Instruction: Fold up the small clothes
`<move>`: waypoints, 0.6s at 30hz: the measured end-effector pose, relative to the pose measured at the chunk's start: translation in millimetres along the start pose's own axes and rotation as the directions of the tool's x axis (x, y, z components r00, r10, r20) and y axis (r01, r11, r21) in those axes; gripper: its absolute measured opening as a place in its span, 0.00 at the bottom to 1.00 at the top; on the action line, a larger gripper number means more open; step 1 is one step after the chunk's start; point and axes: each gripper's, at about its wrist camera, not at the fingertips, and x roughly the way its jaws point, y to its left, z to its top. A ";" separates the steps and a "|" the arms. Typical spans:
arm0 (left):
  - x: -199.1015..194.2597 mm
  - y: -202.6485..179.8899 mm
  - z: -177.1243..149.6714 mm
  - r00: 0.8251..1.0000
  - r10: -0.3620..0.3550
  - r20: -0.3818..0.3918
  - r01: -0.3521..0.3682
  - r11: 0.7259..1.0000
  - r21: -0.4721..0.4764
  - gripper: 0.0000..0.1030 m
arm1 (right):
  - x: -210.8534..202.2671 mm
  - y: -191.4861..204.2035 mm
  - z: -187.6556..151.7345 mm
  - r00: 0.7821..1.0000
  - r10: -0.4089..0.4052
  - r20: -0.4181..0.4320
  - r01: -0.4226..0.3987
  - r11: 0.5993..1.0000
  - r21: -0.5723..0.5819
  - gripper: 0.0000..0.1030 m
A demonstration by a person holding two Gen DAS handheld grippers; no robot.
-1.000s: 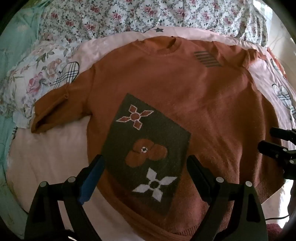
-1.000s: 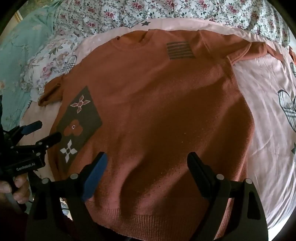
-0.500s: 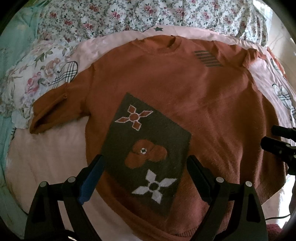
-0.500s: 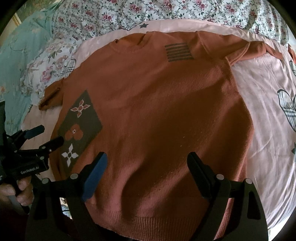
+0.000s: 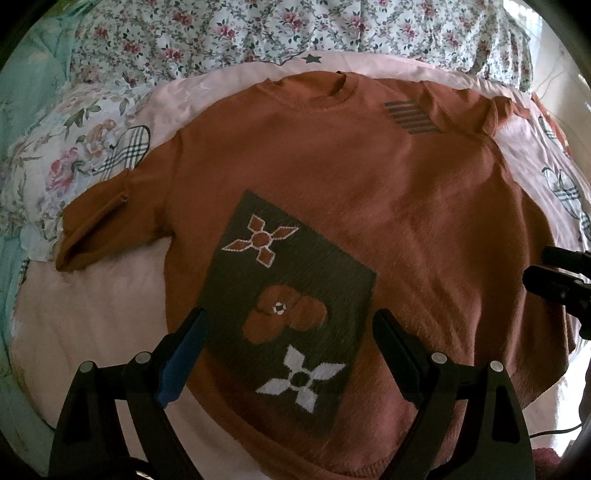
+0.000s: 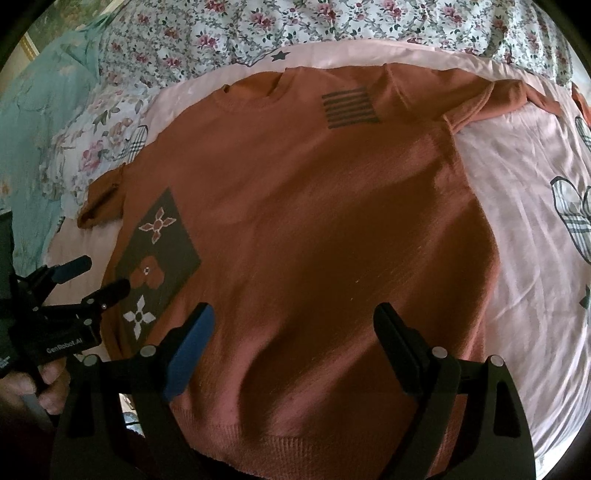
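Observation:
A rust-orange knit sweater lies flat, front up, on a pink sheet. It has a dark patch with flower motifs near the hem and a striped mark by the chest. It also shows in the right wrist view. My left gripper is open and empty above the dark patch. My right gripper is open and empty above the lower middle of the sweater. Both sleeves lie spread out to the sides.
A floral quilt lies bunched along the far side of the bed. A teal cloth lies at the far left. The pink sheet has plaid bow prints at the right.
Both grippers have drifted slightly; the sweater sits a little lower and left in the views. The sweater itself has not moved.

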 end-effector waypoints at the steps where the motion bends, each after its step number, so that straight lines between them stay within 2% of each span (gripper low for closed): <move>1: 0.5 -0.7 0.6 1.000 0.000 -0.002 0.000 1.000 0.002 0.88 | 0.1 -0.5 0.6 1.000 0.001 0.000 -0.001 1.000 0.001 0.86; 8: 7.7 -2.2 5.3 0.999 0.008 -0.040 -0.007 1.000 0.016 0.88 | 3.6 -5.3 2.7 1.000 -0.004 0.003 0.004 1.000 0.005 0.86; 13: 12.7 -2.7 9.1 0.997 -0.053 -0.055 0.052 0.999 -0.013 0.88 | 5.6 -12.8 5.7 1.000 -0.003 -0.001 0.003 1.000 0.028 0.86; 18: 18.9 -4.4 15.2 0.997 -0.050 -0.057 0.049 0.999 -0.013 0.88 | 6.2 -24.9 12.6 1.000 0.006 -0.014 -0.005 0.997 0.075 0.86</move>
